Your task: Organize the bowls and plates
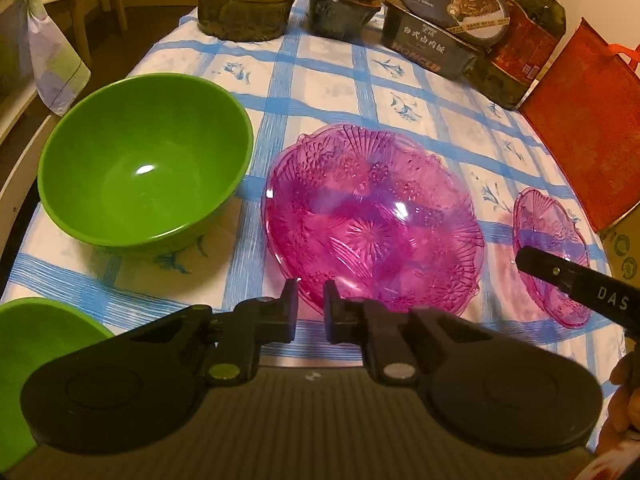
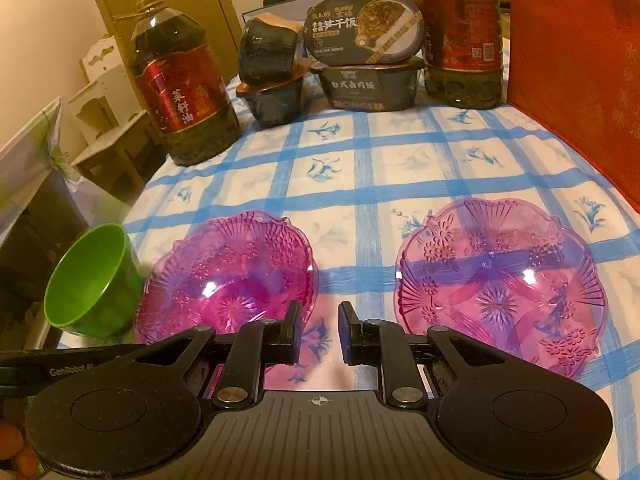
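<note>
In the left wrist view a large green bowl (image 1: 146, 160) stands at the left, and a second green bowl (image 1: 36, 344) shows at the lower left edge. A pink patterned plate (image 1: 372, 220) lies just ahead of my left gripper (image 1: 311, 308), whose jaws stand slightly apart and empty near the plate's rim. A second pink plate (image 1: 550, 256) lies to the right, partly behind my right gripper's finger (image 1: 576, 286). In the right wrist view my right gripper (image 2: 319, 330) is open and empty between the two pink plates (image 2: 224, 276) (image 2: 496, 280). A green bowl (image 2: 94, 280) stands at the left.
Two oil bottles (image 2: 180, 96) (image 2: 460, 32), stacked dark food boxes (image 2: 368, 56) and a red bag (image 2: 580, 68) stand along the table's back and right. The blue-checked tablecloth (image 2: 360, 168) covers the table. A chair (image 1: 76, 0) stands beyond the left edge.
</note>
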`<action>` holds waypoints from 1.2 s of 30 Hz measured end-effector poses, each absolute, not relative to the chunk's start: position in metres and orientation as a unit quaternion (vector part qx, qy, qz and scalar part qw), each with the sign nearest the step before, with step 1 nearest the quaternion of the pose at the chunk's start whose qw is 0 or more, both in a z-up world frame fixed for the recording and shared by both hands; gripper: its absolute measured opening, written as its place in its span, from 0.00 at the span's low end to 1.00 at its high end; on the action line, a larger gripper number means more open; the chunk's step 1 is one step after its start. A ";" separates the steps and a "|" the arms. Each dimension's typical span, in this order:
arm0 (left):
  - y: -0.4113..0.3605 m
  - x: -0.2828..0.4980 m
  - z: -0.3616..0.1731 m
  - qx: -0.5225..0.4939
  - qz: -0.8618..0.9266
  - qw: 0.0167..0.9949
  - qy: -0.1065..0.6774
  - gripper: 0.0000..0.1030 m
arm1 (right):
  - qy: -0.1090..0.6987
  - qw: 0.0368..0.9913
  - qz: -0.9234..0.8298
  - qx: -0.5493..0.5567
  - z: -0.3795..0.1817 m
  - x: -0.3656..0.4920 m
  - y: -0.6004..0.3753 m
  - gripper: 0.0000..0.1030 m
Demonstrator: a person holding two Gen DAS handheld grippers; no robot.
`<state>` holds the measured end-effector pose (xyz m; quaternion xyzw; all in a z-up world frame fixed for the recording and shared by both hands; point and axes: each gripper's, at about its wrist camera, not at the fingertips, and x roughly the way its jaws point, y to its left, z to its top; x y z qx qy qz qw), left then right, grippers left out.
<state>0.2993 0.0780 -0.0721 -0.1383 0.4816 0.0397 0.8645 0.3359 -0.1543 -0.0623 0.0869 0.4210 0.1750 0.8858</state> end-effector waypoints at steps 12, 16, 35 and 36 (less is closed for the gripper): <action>0.048 0.288 -0.037 -0.127 0.008 0.878 0.461 0.11 | 0.415 0.894 0.145 0.082 -0.048 0.309 -0.187 0.19; 0.023 0.287 -0.027 -0.123 -0.016 0.881 0.457 0.11 | 0.410 0.899 0.124 0.091 -0.041 0.293 -0.212 0.19; -0.087 0.304 -0.032 -0.100 -0.085 0.880 0.457 0.35 | 0.392 0.910 0.036 0.130 -0.032 0.264 -0.322 0.33; -0.090 0.305 -0.033 -0.101 -0.084 0.880 0.457 0.40 | 0.391 0.910 0.036 0.133 -0.033 0.265 -0.325 0.37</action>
